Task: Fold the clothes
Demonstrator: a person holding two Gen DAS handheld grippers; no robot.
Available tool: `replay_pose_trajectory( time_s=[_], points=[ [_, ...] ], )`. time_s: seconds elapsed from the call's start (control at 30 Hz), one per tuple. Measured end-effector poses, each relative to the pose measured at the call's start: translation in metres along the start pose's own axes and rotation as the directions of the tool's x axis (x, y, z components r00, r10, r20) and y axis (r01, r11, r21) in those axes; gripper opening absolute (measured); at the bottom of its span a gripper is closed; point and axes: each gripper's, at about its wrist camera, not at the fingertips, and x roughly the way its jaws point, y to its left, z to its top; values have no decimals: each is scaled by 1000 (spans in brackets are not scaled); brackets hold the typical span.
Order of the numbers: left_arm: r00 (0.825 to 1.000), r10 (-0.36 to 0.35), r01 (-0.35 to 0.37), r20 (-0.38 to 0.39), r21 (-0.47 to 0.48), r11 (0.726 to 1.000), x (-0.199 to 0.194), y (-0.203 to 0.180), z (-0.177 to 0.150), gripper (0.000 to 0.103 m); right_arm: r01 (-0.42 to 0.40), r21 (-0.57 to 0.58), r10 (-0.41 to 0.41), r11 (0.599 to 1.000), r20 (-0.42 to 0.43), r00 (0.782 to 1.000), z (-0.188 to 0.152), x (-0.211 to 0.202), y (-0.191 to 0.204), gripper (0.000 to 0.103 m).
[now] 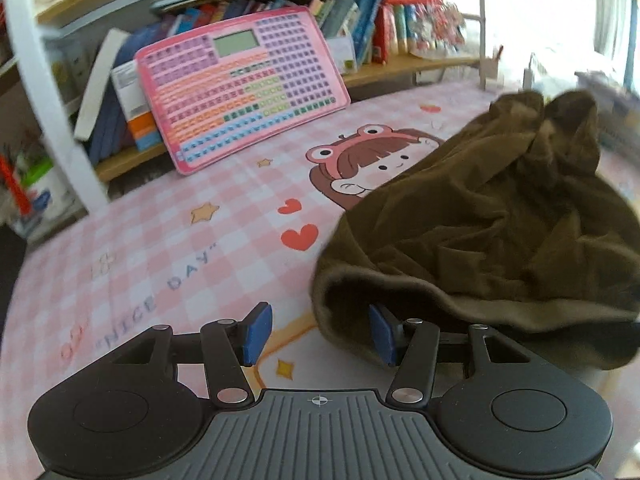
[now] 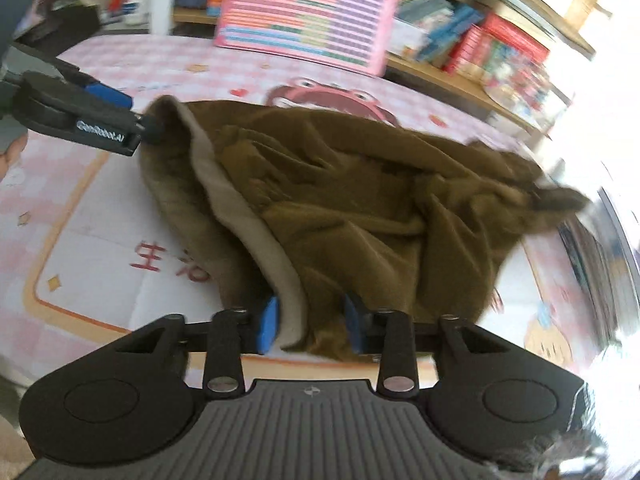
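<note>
A crumpled brown garment with a paler lining lies on the pink checked tablecloth. In the left wrist view my left gripper stands open. The garment's rolled hem reaches into the gap and wraps round the right-hand finger, and no pad presses on it. The right wrist view shows the garment spread ahead, with my right gripper shut on its near edge, pale lining band and brown cloth bunched between the blue pads. My left gripper appears there at upper left, one finger tucked into the hem.
A pink keyboard toy leans on a shelf of books at the back of the table. A white shelf post stands at the left edge. The cloth bears a cartoon girl and hearts.
</note>
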Motion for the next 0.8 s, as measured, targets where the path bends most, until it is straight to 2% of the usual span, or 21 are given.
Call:
replay_pose_trajectory(
  time_s=[0.03, 0.07, 0.1, 0.2, 0.27, 0.37, 0.5, 0.6, 0.8],
  points=[
    [1000, 0, 0, -1, 15, 1000, 4, -1, 1, 48, -1, 32, 1, 999, -3, 1000, -2, -2, -3, 22],
    [1000, -2, 2, -6, 29, 1000, 8, -2, 2, 41, -1, 64, 2, 998, -5, 1000, -4, -3, -7, 22],
    [1000, -1, 2, -13, 38, 999, 12, -3, 2, 33, -16, 103, 17, 995, -2, 1000, -6, -5, -11, 22],
    [1000, -17, 18, -16, 42, 999, 16, -3, 1, 19, -55, 173, 49, 983, 39, 998, -7, -17, -15, 27],
    [999, -30, 31, -12, 41, 999, 15, -4, 1, 19, -30, 162, 22, 986, 50, 998, -4, -20, -11, 30],
    [999, -31, 31, -18, 36, 999, 15, -5, 3, 19, -34, 172, 33, 985, 10, 999, -2, -10, -6, 29],
    [999, -27, 28, -33, 37, 999, 17, -3, 1, 20, 14, 112, -11, 994, -35, 999, -9, 7, 6, 27],
    [998, -40, 41, -56, 17, 999, 20, 1, -3, 20, 68, 50, -67, 996, -23, 998, -14, 13, 11, 27],
    [996, -59, 58, -66, -12, 998, 15, 7, -4, 25, 69, -15, -70, 997, -39, 997, -16, 13, 22, 34]
  ],
)
